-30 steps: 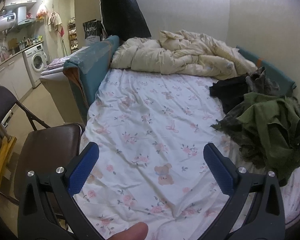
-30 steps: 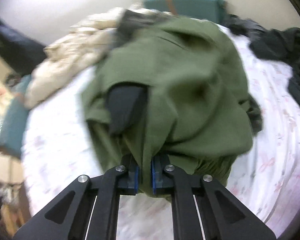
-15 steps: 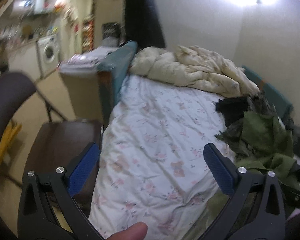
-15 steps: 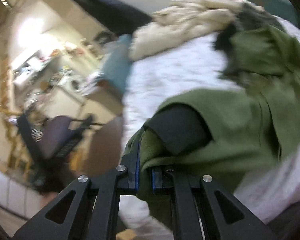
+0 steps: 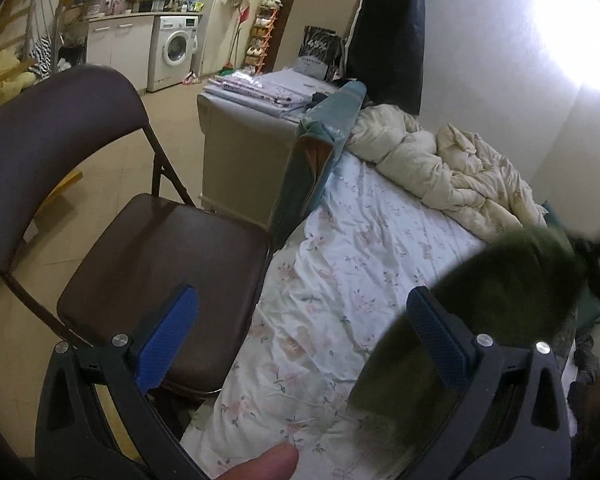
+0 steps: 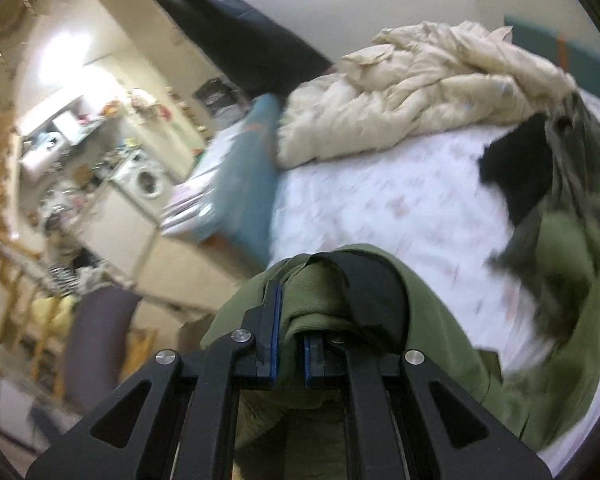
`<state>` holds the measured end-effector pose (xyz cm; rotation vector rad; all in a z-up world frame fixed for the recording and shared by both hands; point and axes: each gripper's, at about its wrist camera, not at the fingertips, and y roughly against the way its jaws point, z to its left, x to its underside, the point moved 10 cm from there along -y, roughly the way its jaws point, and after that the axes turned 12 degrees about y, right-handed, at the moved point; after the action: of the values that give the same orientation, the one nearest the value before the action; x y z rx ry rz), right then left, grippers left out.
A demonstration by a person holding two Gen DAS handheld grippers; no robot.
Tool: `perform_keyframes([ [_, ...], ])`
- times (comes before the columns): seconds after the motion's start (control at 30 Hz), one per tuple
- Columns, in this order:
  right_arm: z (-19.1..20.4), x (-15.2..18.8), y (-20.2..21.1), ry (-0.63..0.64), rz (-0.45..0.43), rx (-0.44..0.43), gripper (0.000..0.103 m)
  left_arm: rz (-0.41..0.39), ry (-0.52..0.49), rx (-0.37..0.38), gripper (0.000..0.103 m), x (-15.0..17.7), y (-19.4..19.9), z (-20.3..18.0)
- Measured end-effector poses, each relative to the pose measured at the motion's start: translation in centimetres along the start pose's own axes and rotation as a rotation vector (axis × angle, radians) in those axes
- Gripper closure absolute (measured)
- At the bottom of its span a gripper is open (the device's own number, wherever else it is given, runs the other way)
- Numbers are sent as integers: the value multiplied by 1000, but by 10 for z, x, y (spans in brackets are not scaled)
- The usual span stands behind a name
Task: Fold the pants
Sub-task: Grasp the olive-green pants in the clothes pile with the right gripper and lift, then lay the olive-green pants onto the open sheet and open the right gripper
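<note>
My right gripper is shut on a bunched fold of the green pants, which have a black inner patch and hang over the near edge of the bed. In the left wrist view the same pants show as a blurred green mass at the right, behind the right finger. My left gripper is open and empty, held over the near corner of the floral sheet.
A brown folding chair stands left of the bed. A cream duvet lies at the bed's far end. Dark and green clothes are piled on the right of the sheet. A cabinet stands beyond the chair.
My right gripper has pulled the green pants off the pile toward the bed's near edge. My left gripper has swung left, so the chair now fills its view.
</note>
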<state>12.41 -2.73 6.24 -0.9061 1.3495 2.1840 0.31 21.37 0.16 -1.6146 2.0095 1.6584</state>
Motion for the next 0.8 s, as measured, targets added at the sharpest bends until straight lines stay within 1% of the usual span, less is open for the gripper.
perform_keyframes([
  [0.07, -28, -41, -30, -50, -23, 60, 95, -3, -20, -16, 0, -1, -9, -3],
  [0.17, -65, -88, -60, -77, -76, 131, 94, -11, -51, -45, 0, -5, -24, -7],
  [0.2, -79, -99, -71, -88, -82, 154, 89, -6, -57, -54, 0, -5, -30, -7],
  [0.23, -88, -104, -82, -92, -68, 166, 87, 4, -60, -64, 0, -4, -39, -7],
  [0.27, -106, -106, -99, -108, -24, 173, 86, 12, -64, -72, 0, -3, -45, -8],
  [0.3, -117, -102, -112, -124, 17, 169, 80, 19, -69, -79, 0, -2, -50, -8],
  [0.33, -123, -98, -119, -132, 49, 160, 70, 30, -80, -88, 0, 1, -58, -10],
  [0.37, -133, -88, -128, -135, 96, 133, 62, 40, -93, -95, 0, 4, -65, -13],
  [0.4, -138, -82, -130, -127, 102, 115, 33, 50, -105, -100, 0, 7, -70, -16],
  [0.43, -141, -77, -128, -119, 106, 108, 13, 63, -116, -103, 0, 11, -75, -20],
  [0.5, -149, -61, -115, -78, 89, 108, 12, 99, -116, -95, 0, 20, -83, -27],
  [0.6, -155, -34, -99, -58, 127, 78, 12, 144, -100, -53, 0, 36, -84, -42],
  [0.67, -157, -18, -84, -53, 131, 58, 12, 145, -136, -41, 0, 45, -82, -56],
  [0.8, -168, 35, -21, -46, 109, 62, 12, 148, -190, -21, 0, 67, -79, -81],
])
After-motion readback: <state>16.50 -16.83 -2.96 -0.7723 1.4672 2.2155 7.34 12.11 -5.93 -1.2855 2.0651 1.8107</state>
